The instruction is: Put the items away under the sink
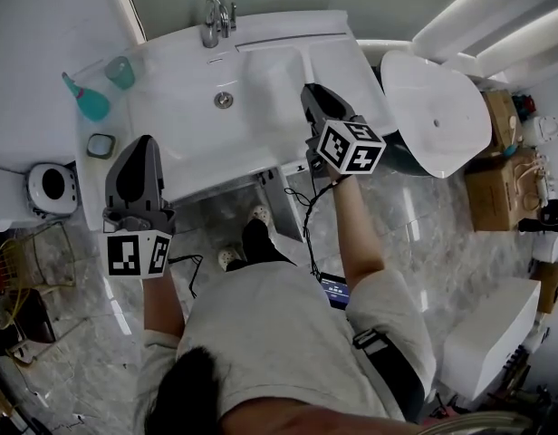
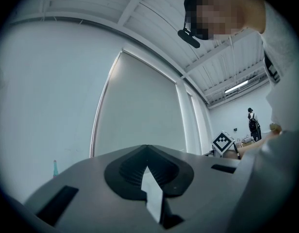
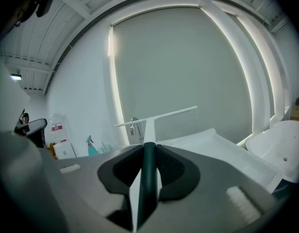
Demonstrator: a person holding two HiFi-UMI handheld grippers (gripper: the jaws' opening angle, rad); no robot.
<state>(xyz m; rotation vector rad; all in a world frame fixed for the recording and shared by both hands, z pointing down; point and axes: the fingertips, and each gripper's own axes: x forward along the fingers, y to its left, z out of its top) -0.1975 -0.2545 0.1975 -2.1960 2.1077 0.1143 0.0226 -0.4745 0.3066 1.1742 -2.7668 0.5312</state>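
I face the white sink (image 1: 193, 152). The squeegee (image 3: 149, 125) hangs over its basin, dark handle pinched in my right tongs (image 3: 149, 148). My left tongs (image 2: 145, 152) are pressed together on nothing. I judge this the carrying step: next I must lower the squeegee to the cupboard beneath. The spray bottle (image 1: 87, 103) and cup (image 1: 121, 72) wait on the ledge.

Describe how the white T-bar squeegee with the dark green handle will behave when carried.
The squeegee looks like thin rigid plastic: probably stiff and light. The right tongs clamp only its smooth round handle, so it may twist or slip. Its wide crossbar juts ahead and could snag.
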